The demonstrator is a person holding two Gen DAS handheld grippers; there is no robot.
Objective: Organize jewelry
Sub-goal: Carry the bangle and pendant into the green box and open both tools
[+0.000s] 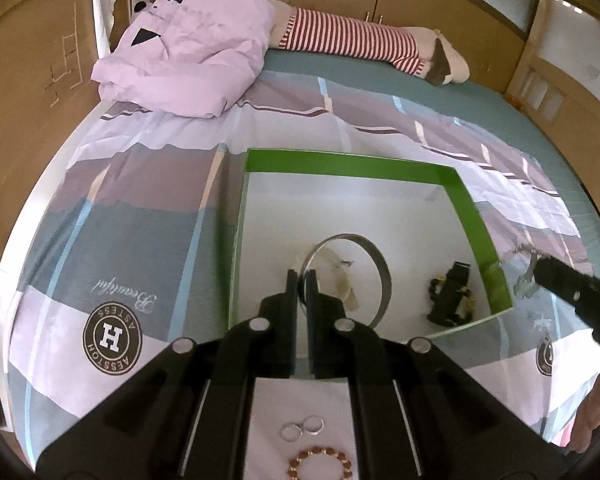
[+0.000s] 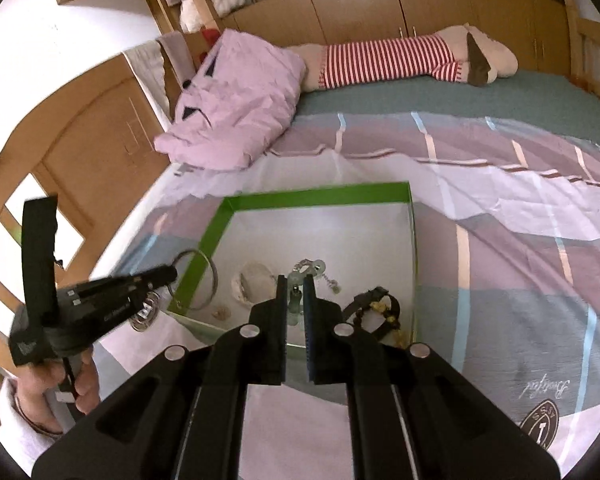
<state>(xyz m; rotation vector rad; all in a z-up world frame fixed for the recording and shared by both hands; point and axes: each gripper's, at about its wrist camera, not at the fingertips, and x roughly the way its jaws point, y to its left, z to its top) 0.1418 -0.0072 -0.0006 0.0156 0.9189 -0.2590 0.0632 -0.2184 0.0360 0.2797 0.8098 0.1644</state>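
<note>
A silver bangle (image 1: 350, 276) is pinched by the closed left gripper (image 1: 301, 280) above the green box (image 1: 476, 216) on the bed (image 1: 140, 208). A silver chain (image 2: 314, 270) is clamped in the right gripper (image 2: 296, 284), likely so both can be dropped inside.

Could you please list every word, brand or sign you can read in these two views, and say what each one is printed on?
"Beautiful", in script: on the striped bedsheet, beside the round logo.
"H", with "AESSTOH" and "ASTESS" around it: round logo on the bedsheet.
"Beautiful", in script, beside a second, partly cut-off round logo: bedsheet, right wrist view.
White print on the left gripper body and strap: too blurred to read.
Green box: no text visible.
</note>
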